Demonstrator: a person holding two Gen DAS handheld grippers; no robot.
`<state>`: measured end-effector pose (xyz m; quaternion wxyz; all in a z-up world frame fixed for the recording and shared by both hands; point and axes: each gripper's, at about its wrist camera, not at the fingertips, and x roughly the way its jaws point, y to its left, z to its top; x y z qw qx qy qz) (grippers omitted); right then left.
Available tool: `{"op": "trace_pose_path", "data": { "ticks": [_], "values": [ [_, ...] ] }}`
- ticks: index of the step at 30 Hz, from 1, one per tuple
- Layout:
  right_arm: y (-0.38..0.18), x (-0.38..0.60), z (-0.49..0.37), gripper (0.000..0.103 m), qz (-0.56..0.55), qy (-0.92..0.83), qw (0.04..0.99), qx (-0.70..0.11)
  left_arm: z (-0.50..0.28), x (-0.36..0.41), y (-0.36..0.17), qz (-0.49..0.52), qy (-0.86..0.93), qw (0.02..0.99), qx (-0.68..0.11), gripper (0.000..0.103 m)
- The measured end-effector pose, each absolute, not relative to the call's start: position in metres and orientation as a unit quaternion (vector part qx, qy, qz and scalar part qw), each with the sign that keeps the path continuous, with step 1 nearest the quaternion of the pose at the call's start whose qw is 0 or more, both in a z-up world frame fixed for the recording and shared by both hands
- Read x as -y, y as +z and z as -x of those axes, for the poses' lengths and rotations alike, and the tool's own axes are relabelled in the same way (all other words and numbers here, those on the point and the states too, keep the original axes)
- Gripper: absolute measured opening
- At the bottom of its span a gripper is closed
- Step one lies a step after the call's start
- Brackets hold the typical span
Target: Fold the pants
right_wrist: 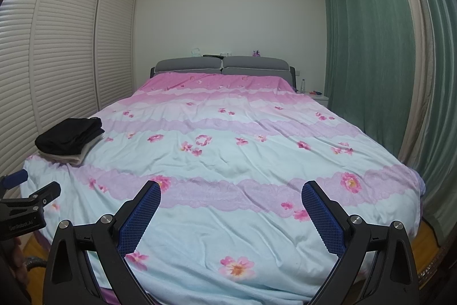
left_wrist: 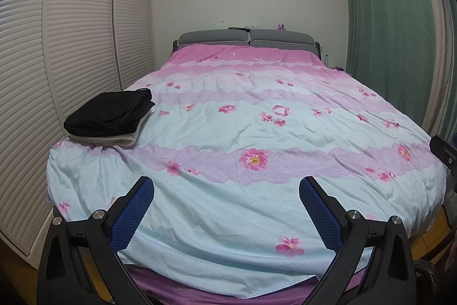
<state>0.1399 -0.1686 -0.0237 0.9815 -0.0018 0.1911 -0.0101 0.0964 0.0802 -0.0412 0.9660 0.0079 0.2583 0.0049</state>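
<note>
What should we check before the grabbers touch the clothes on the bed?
1. Left gripper open and holding nothing: ok.
2. Right gripper open and holding nothing: ok.
3. Black folded garment in sight on the bed's left side: ok.
4. It lies on top of a beige folded garment, so lifting just one needs care: not ok.
5. Flowered bedspread has bare room in the middle for folding: ok.
6. Whether the black garment is the pants: cannot tell.

small items on headboard (right_wrist: 220, 55) too tiny to identify, beige garment (left_wrist: 114, 139) mostly covered
</note>
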Motion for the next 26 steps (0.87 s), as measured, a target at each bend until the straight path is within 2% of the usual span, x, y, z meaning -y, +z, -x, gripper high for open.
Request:
{"op": "trace_pose_path", "data": {
  "ticks": [26],
  "values": [
    [-0.0231, 0.1675, -0.1385, 0.1, 0.001, -0.012, 0.982, -0.189, -0.0964, -0.0804, -0.045, -0.006, 0.011, 0.963, -0.271, 0.103]
  ]
}}
